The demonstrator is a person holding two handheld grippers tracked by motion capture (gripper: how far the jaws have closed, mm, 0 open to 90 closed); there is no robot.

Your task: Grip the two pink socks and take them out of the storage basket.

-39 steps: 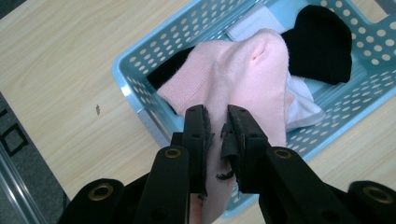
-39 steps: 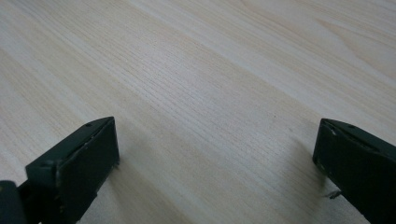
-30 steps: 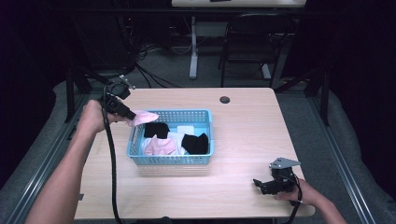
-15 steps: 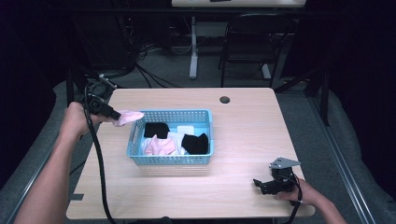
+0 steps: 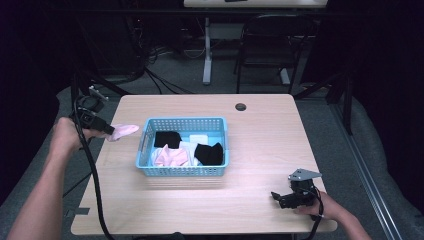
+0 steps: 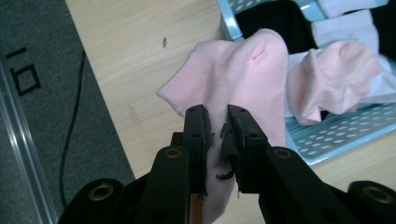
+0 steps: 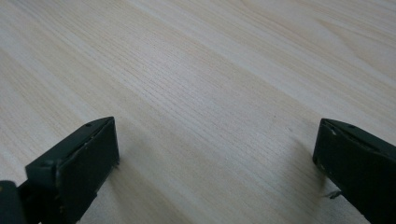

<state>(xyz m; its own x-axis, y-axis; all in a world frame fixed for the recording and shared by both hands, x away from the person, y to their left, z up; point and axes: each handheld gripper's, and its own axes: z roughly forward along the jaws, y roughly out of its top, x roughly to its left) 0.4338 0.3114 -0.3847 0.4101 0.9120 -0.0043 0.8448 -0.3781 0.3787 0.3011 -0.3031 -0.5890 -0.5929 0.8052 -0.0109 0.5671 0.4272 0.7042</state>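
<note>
The left claw [image 5: 106, 131] is pinching a pink sock [image 6: 233, 79], carrying it clear of the blue basket [image 5: 184, 171] over the counter's [image 5: 260, 125] left edge. Next comes lowering it onto bare wood and releasing. The right claw [image 5: 284, 198] is resting with its jaws wide apart, holding nothing.

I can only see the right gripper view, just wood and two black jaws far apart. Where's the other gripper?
Observer: The left gripper is out past the table's left edge, beside the blue basket.
Operator: Is it holding something?
Observer: Yes, its jaws are shut on a pink sock.
Operator: Are there more socks?
Observer: In the basket lie another pink sock, black socks and white ones.
Operator: And where's my gripper?
Observer: The right gripper rests near the table's front right corner, away from the basket.
</note>
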